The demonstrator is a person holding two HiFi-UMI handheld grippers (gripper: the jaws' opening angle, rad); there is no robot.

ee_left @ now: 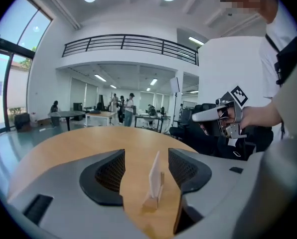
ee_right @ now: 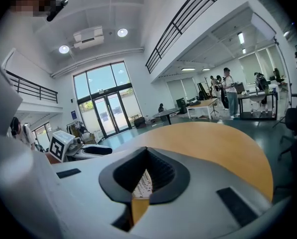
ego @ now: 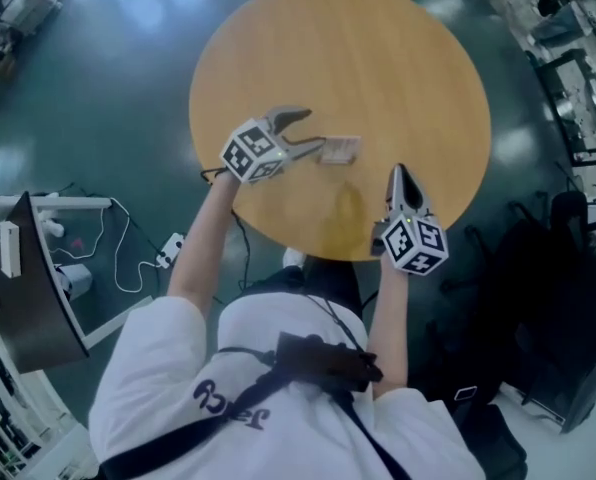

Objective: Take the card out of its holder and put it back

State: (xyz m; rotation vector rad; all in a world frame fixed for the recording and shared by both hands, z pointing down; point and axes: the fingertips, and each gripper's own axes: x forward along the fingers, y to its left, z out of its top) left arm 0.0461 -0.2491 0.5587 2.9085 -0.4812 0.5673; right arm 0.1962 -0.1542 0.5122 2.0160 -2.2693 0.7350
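Here, left of centre, the left tongs (ego: 314, 128) gape wide and grip nothing. The card (ego: 340, 149) stands upright in its holder (ee_left: 150, 203) on the table (ego: 378, 58), just before those jaws. At lower right, the right tongs (ego: 399, 174) are closed and empty. With the card seated, either the removal has not begun or the return is done; which, I cannot tell.

One round wooden table (ego: 378, 58) is shown, w/ one white card (ee_left: 155, 169) stood in one small holder (ee_left: 149, 203). Two handheld grippers are counted: left gripper (ego: 311, 130) and right gripper (ego: 399, 171), ea. fitted w/ one marker cube (ego: 253, 151), two in total. One person (ego: 228, 368) is pictured at the table. Several others are glimpsed in the bkgd, too small for an exact count.
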